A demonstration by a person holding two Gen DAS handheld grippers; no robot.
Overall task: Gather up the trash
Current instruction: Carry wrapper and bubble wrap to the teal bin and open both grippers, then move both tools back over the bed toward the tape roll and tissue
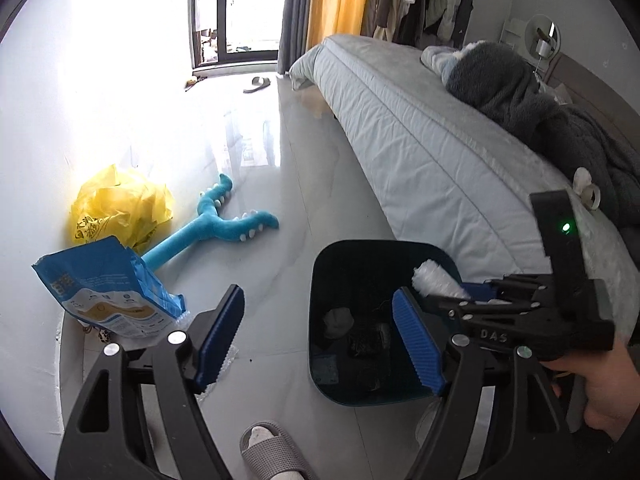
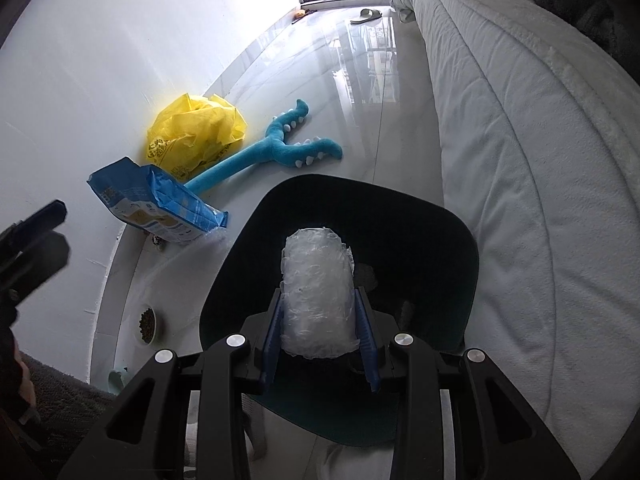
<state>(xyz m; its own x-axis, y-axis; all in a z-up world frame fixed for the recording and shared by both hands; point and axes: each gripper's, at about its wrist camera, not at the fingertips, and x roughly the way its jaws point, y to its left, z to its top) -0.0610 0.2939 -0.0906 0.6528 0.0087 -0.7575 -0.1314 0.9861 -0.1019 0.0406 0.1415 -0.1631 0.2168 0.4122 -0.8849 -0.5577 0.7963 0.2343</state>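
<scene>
Flanking the right tongs (image 2: 320, 344) on their right side, the bed (image 2: 540, 160) is the largest item, pale quilt hanging to the floor. Directly under and ahead of the right tongs: dark bin (image 2: 440, 240), mouth up, some scraps inside. Right tongs are clamped on a roll of crinkled clear plastic wrap (image 2: 318, 296), pads pressing both its sides, roll held over the bin mouth. Left tongs (image 1: 320, 340): jaws wide apart, nothing between them; bin just right of their gap. Ahead-left of both tongs, by the wall: blue pouch (image 1: 108, 288), yellow plastic bag (image 1: 120, 208) beyond it, blue plush toy (image 1: 216, 224) just beside. Small bowl of kibble (image 2: 147, 324) lies left of right tongs.
</scene>
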